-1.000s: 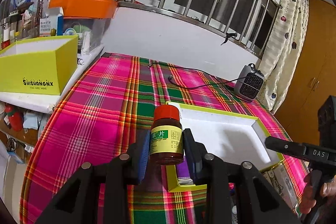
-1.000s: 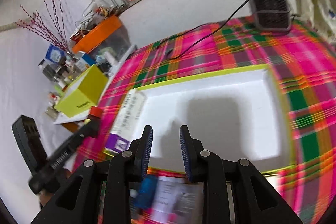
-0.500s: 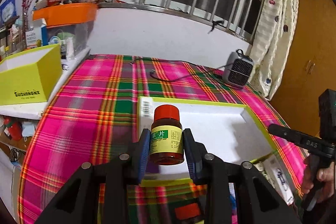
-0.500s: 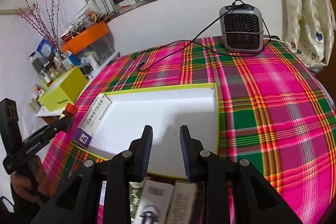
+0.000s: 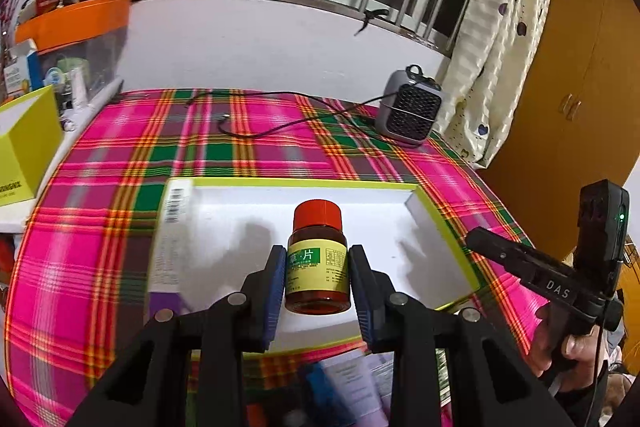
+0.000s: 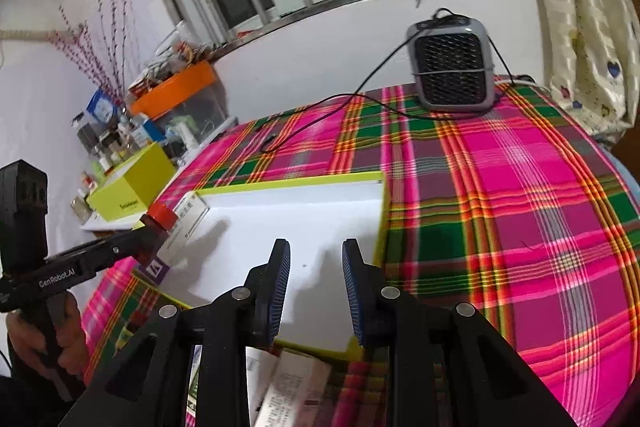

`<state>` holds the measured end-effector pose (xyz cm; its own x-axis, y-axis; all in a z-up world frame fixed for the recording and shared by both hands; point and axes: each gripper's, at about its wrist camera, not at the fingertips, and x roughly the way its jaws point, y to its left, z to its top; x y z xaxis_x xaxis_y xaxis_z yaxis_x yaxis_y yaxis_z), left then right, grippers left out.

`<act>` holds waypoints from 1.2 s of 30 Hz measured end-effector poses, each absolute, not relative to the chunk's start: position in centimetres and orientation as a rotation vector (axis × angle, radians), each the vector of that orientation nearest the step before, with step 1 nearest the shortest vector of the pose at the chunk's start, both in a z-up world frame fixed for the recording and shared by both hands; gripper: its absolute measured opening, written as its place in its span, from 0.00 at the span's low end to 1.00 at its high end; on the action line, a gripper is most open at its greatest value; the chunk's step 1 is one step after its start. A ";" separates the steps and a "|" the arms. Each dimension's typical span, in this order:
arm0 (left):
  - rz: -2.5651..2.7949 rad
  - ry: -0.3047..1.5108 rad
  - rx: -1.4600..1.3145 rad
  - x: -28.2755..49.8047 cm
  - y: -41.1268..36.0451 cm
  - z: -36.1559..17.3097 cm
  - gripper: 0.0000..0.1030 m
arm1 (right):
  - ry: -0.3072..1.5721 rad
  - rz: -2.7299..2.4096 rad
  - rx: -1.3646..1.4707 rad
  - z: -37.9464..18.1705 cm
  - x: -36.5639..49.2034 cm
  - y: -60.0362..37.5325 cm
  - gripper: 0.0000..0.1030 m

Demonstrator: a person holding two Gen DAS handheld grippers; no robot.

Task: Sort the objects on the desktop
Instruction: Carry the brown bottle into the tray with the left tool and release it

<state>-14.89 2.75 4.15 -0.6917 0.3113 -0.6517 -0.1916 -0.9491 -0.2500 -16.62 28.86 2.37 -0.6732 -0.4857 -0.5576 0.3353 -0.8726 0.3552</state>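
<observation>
The pill bottle (image 5: 318, 259) sits upright, clamped in the left claw (image 5: 318, 281) above the white tray (image 5: 424, 205), beside the flat carton (image 5: 172, 227) lying in it. The step goes best if the bottle is lowered level onto bare tray floor before the grip loosens. The right claw (image 6: 314, 293), pads apart and empty, points down over the tray's near edge on the desk (image 6: 520, 207)

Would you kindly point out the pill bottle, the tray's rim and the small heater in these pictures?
pill bottle (image 5: 317, 269): left wrist view, on its yellow label, between the pads.
tray (image 5: 304, 182): left wrist view, on its yellow-green far rim.
small heater (image 6: 450, 67): right wrist view, on its dark front grille.
</observation>
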 end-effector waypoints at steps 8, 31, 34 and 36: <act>2.602 -0.244 -1.118 -17.2 5.7 4.0 0.32 | -0.408 -2.519 0.961 1.3 -17.2 31.0 0.28; 2.406 -0.224 -1.363 -24.9 14.4 0.6 0.32 | -0.467 -2.527 1.006 0.5 -17.4 32.6 0.28; 2.396 -0.249 -1.379 -25.7 14.9 0.3 0.32 | -0.479 -2.527 0.998 0.6 -17.3 32.8 0.28; 2.387 -0.272 -1.389 -26.1 15.2 0.1 0.32 | -0.488 -2.526 0.997 0.6 -17.3 33.0 0.28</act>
